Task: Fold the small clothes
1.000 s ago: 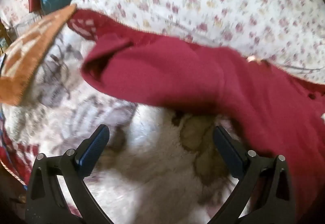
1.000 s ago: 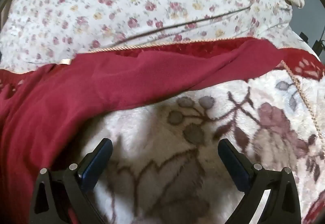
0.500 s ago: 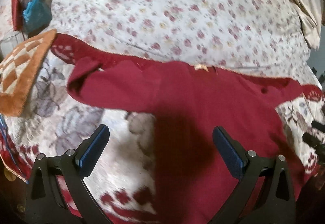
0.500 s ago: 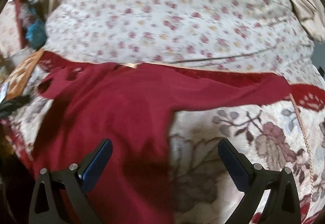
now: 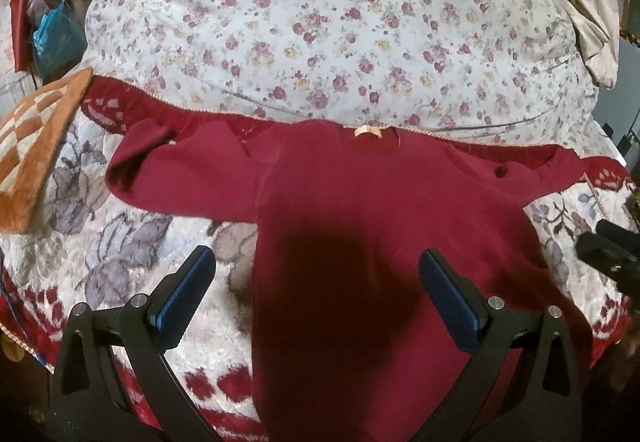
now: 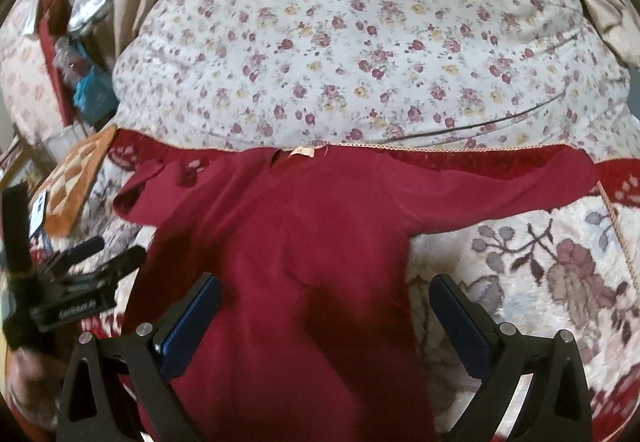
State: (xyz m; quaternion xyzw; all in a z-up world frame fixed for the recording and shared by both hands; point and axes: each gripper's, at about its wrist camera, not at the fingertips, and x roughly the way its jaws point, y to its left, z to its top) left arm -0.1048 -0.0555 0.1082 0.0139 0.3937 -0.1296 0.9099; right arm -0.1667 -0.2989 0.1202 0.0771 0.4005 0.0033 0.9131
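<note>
Since a second ago both cameras have pulled back and up, so the whole dark red top [image 5: 360,209] now shows where earlier only a sleeve did. Nearest, the left gripper [image 5: 316,282] hangs over the lower body of the top with its fingers spread wide and nothing between them. The right gripper [image 6: 324,306] is likewise released and empty above the same garment, its right finger over the plush floral blanket [image 6: 560,274]. The top lies flat on that blanket, both sleeves stretched out to the sides, hem toward the cameras and neck label [image 5: 368,131] at the far end. The left sleeve's cuff looks partly turned over, though the view there is soft. An orange checked mat [image 5: 36,149] lies beyond the left sleeve. Behind the collar rises a white flowered quilt [image 5: 340,25].
</note>
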